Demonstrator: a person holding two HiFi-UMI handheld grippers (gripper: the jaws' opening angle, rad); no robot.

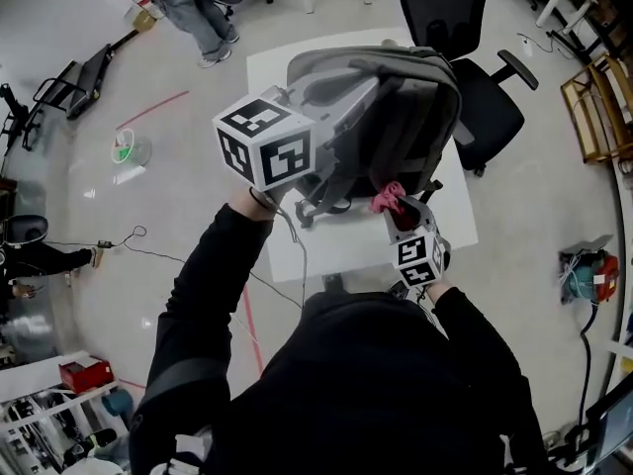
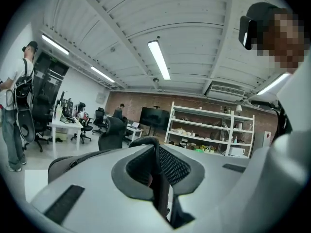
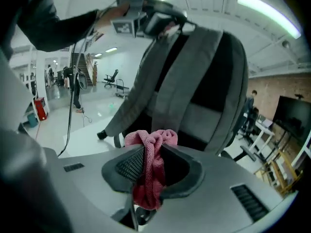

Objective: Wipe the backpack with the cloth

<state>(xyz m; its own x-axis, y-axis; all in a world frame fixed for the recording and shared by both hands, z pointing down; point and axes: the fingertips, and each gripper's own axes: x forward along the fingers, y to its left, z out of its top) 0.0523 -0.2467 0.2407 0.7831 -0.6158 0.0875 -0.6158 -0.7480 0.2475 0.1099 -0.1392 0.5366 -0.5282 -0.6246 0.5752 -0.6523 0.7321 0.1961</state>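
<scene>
Your left gripper [image 2: 156,154] is shut tight on the thin black handle [image 2: 159,178] at the top of the backpack [image 1: 396,107], which stands upright over the white table [image 1: 282,67] with its strap side towards you. It's soft grey fabric that will likely sag and swing under a push, so brace from that top hold. Your right gripper [image 1: 399,216] pinches the pink cloth [image 3: 150,140] narrowly by a bunched fold near the pack's lower edge, contact unclear. The cloth is limp and light, so press with the tuft past the tips.
</scene>
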